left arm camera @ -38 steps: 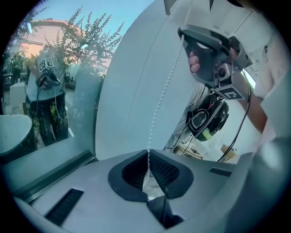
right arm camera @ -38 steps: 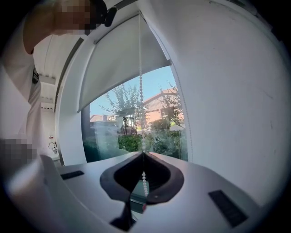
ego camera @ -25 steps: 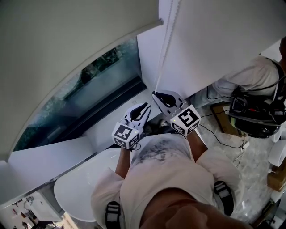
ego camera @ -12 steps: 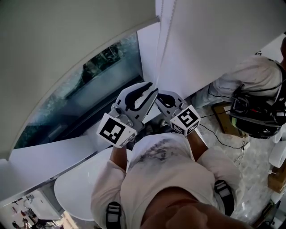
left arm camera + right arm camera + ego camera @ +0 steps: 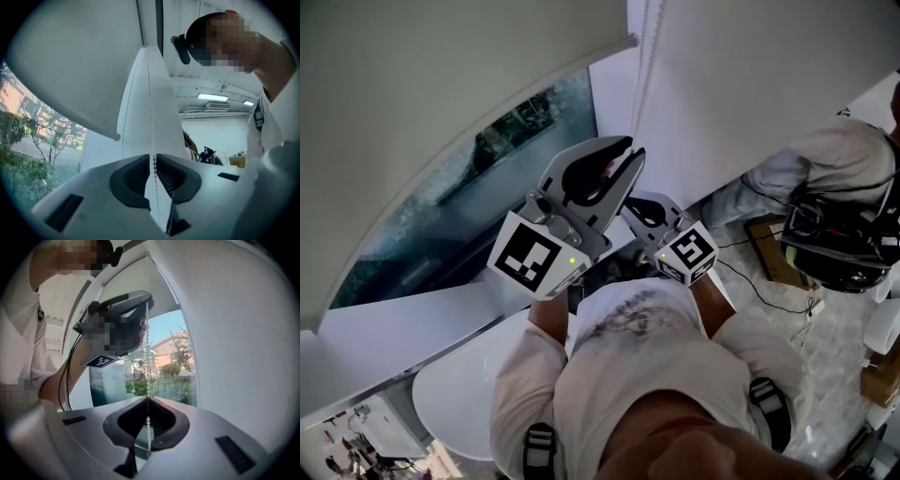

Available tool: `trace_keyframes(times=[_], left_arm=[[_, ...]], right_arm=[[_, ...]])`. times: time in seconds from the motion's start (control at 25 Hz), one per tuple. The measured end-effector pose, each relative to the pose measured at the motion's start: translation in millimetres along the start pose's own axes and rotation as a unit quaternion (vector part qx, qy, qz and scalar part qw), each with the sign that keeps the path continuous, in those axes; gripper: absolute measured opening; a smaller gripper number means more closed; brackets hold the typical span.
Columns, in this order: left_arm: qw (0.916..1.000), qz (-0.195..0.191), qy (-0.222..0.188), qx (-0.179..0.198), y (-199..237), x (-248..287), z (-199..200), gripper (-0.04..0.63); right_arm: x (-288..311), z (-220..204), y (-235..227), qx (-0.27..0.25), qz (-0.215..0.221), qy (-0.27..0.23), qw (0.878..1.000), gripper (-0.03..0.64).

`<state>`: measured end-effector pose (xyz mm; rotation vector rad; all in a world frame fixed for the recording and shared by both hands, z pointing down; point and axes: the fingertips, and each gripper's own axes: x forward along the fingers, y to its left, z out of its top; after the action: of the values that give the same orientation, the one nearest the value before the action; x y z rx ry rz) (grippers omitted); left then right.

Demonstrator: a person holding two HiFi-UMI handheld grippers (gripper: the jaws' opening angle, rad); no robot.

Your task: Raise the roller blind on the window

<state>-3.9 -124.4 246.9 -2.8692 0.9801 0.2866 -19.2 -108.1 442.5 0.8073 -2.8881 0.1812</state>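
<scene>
Right gripper (image 5: pixel 147 399): clamping shut on thin white beaded pull chain (image 5: pixel 147 329), low down.
Left gripper (image 5: pixel 153 158): closing around same chain higher up, pads not yet pressing.
Chain: hanging just beside blind's end; probably handling light, limp, slippery; pinching squarely across beads.
Pale fabric roller blind (image 5: pixel 441 84): covering upper window glass (image 5: pixel 516 141).

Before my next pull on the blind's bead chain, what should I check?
1. The bead chain runs between the left claw's jaws: ok.
2. The left claw pinches it: not ok, jaws closing, gap left.
3. The right claw is shut on the chain lower down: ok.
4. The roller blind fully raised: not ok, covers the upper window.
5. Correct strand for raising: cannot tell.
</scene>
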Motion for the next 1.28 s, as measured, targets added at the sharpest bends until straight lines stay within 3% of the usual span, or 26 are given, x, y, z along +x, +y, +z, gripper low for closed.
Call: trace_keyframes(times=[0.12,0.6,1.28], left_arm=[[0.9998,0.000,0.020,-0.009,-3,4,1,0.009],[0.9984,0.015,0.052,-0.019,0,-4,-38,0.008],[0.9911,0.036,0.090,-0.092,-1,-29,-104,0.008]], right_arm=[[1,0,1,-0.001,0.001,0.001,1.000,0.061],[9,-38,-7,0.006,0.001,0.047,0.999,0.061],[15,-104,-4,0.034,0.006,0.113,0.993,0.061]])
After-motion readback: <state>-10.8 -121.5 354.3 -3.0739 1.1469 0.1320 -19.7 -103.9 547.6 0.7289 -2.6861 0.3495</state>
